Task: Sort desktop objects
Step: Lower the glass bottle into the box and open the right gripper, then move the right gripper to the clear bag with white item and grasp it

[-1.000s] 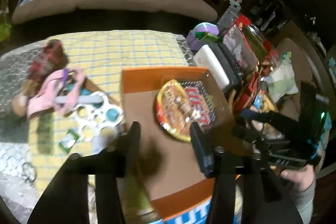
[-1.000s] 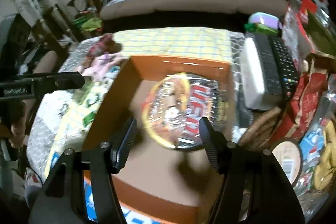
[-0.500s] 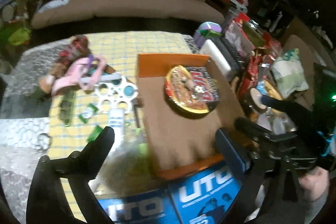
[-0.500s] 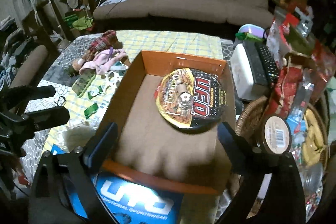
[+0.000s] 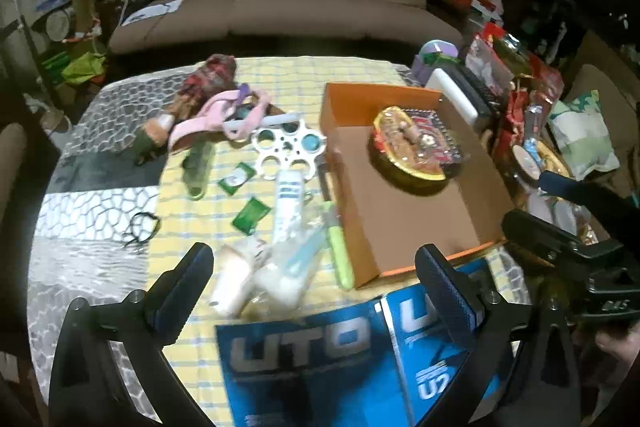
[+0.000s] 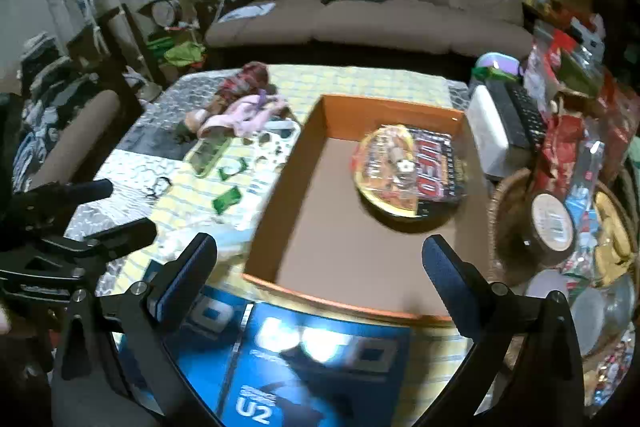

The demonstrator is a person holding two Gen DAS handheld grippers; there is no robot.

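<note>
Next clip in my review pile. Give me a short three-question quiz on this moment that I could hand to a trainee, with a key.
1. True or false: the noodle bowl lies inside the orange box.
2. Multiple choice: the left gripper is A) shut on the white tube; B) open and holding nothing; C) shut on the green highlighter.
3. Fill in: beside the box, on the side away from the loose items, a black remote rests on a ____ device.

Key
1. True; it sits toward the far end of the box floor.
2. B; the right gripper is open and empty as well.
3. White.
</note>
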